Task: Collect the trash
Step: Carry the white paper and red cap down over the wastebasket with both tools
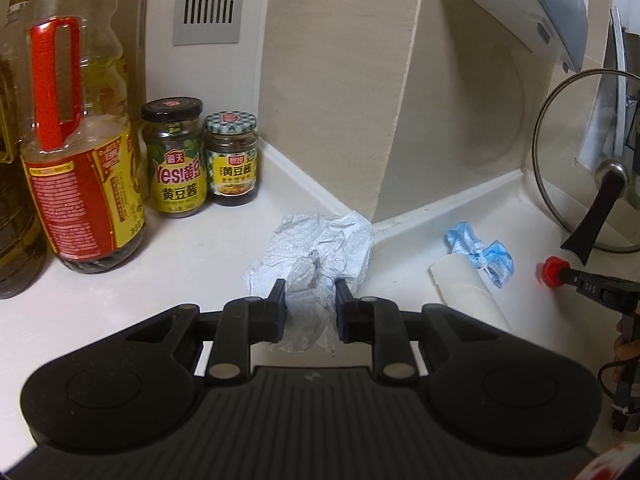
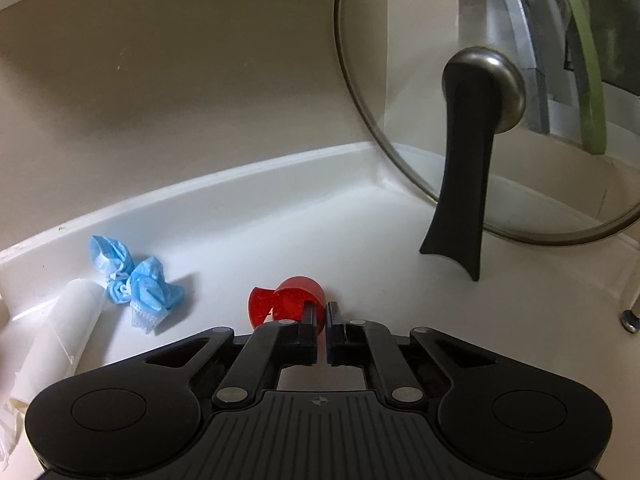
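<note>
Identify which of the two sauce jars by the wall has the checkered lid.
The shorter sauce jar, the one nearer the wall corner, has the blue-and-white checkered lid. The taller jar beside the oil bottle has a plain dark lid.

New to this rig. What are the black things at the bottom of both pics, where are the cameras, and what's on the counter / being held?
No robot here: a person holds a two-finger gripper in each hand, and a fisheye camera on each looks along its fingers. The black shapes are the grippers themselves.

Left wrist view: the left gripper is shut on a crumpled white tissue. Beside it stand an oil bottle and two sauce jars on the white counter.

Right wrist view: the right gripper is shut on a red bottle cap. On the counter lie a crumpled blue mask and a white paper roll. A glass pot lid leans against the wall.
</note>
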Demonstrator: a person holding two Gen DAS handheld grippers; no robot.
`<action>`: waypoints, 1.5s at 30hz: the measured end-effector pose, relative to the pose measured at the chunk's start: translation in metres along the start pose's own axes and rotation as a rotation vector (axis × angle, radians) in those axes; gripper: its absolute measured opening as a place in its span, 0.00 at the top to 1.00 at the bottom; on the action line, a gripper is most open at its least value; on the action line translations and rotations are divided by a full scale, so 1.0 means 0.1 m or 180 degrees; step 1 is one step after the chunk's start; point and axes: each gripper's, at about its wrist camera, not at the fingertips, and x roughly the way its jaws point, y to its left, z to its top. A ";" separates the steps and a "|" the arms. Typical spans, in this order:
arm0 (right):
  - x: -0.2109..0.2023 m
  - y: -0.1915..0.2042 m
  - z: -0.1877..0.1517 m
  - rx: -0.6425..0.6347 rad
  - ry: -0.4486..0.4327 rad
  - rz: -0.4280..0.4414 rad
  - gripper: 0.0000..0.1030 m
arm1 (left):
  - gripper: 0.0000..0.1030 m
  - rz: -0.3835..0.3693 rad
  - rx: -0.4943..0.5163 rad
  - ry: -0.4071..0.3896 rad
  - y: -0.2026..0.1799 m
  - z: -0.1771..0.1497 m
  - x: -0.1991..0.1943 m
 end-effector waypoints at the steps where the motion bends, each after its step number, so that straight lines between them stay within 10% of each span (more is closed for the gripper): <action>1: -0.02 0.00 0.00 0.0018 -0.0010 0.0005 0.96 | 0.80 -0.0001 0.0000 0.0004 0.01 -0.01 -0.02; 23: -1.43 0.55 -0.11 0.0155 -0.0197 0.0458 0.96 | 0.80 -0.0220 0.0036 -0.0003 0.30 -0.22 -0.73; 45: -3.20 1.57 -0.98 0.0454 -0.0065 0.0732 0.96 | 0.80 -0.0862 0.0286 0.0134 0.92 -0.88 -1.97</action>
